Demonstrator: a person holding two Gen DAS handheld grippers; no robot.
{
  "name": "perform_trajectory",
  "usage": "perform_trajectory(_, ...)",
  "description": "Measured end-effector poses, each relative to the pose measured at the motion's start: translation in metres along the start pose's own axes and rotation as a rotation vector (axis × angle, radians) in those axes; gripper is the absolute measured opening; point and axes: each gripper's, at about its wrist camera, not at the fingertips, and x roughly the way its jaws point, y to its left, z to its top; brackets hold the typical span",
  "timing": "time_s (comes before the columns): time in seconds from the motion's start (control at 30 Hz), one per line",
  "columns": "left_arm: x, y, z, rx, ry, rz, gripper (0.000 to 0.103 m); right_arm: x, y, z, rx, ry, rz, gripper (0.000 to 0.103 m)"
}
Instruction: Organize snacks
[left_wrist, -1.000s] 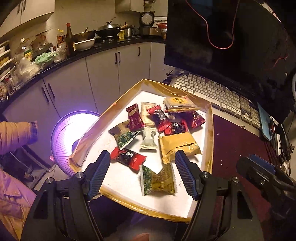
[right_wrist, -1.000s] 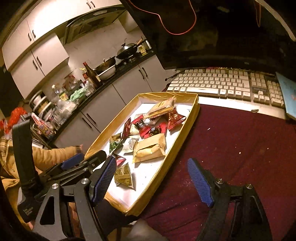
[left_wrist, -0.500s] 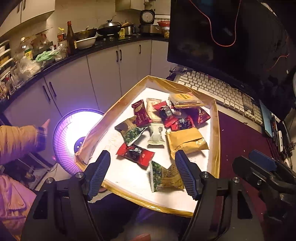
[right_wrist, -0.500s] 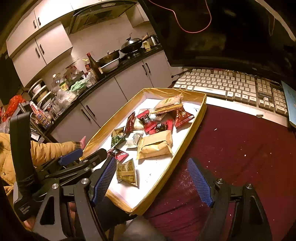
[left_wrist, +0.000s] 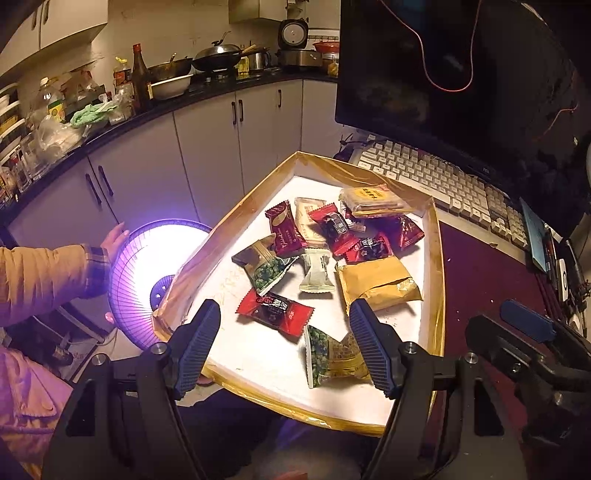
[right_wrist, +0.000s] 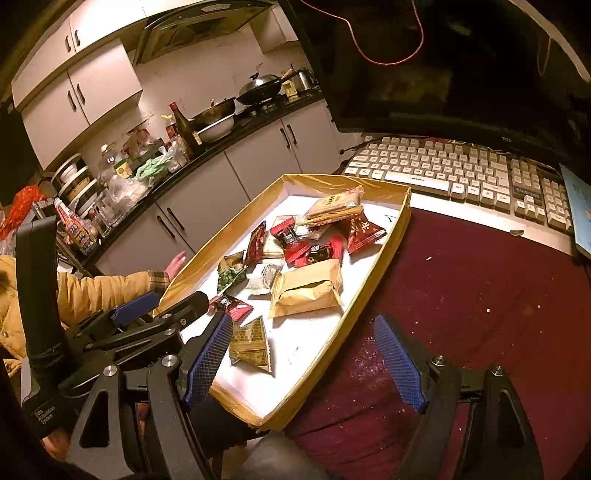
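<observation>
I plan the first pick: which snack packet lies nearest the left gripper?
The green-and-gold pea packet at the tray's near edge, beside the left gripper.

Glossy foil snack packets (left_wrist: 275, 312) lie in a matt white, tape-edged tray (left_wrist: 437, 258).

A pale keyboard (right_wrist: 458, 170) lay on the worktop (right_wrist: 480, 288), whose dark red cover was flecked with crumbs, below a dark monitor (left_wrist: 461, 74) with a red wire (left_wrist: 443, 55) hanging across it. Beside the worktop a round heater (left_wrist: 147, 266) glowed violet on the floor. Farther back, grey cupboards (left_wrist: 207, 140) carried a black counter crowded with a wok (left_wrist: 218, 61), a dark bottle (left_wrist: 140, 79), a rice cooker (left_wrist: 293, 35) and a green cloth (left_wrist: 92, 112).
</observation>
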Motion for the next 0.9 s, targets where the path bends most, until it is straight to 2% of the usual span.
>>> perform_trajectory(0.33, 0.007, 0.005, 0.002, -0.006, 0.0, 0.02, 0.072, 0.006, -0.003, 0.001, 0.007, 0.012, 0.0, 0.081)
perform_trajectory(0.9, 0.014, 0.014, 0.005, -0.005, -0.006, 0.012, 0.072, 0.013, 0.007, 0.006, -0.009, 0.005, 0.003, 0.081)
